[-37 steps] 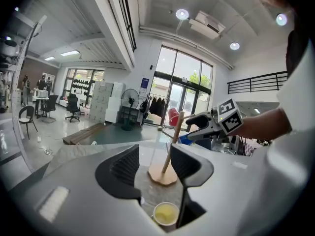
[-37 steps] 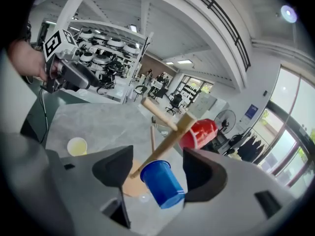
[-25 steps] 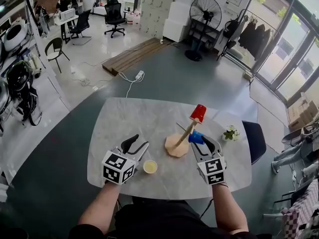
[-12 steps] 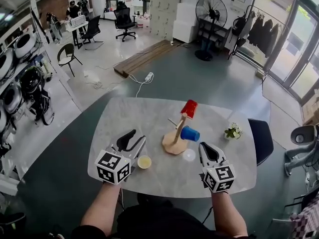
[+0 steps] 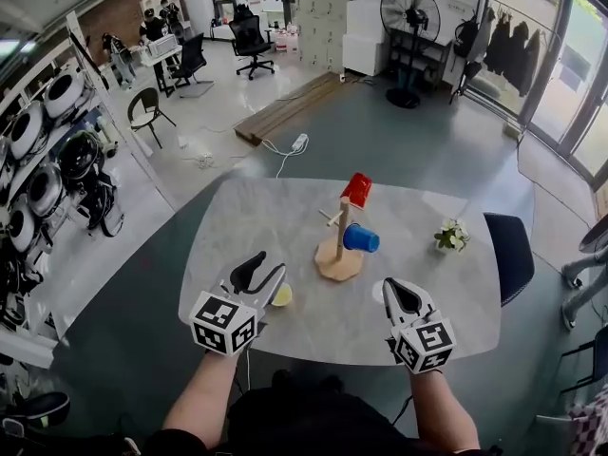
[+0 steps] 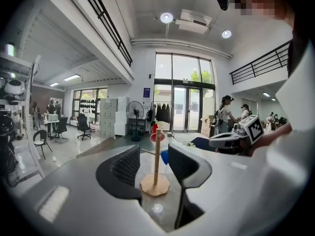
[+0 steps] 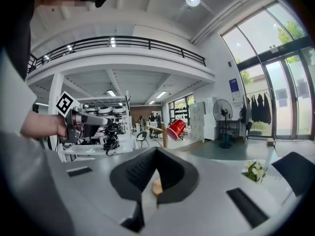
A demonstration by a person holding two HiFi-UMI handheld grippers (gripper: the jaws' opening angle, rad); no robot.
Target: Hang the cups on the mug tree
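Now right gripper (image 5: 394,288) level at the table (image 5: 266,226) edge, drawn back from the mug tree (image 5: 340,245) — jaws just closed, empty — left gripper (image 5: 258,272) level too, jaws parted on nothing, blue cup (image 5: 361,239) hanging on its peg.

The mug tree (image 5: 338,259) is standing mid-worktop (image 5: 242,226), with its red cup (image 5: 357,189) and blue cup (image 5: 361,239) jutting rightward. Bare surface is lying open between it and the right claw (image 5: 399,293). A yellow cup (image 5: 282,295) is crowding the left claw (image 5: 259,275). A plant (image 5: 452,236) is occupying the far right.
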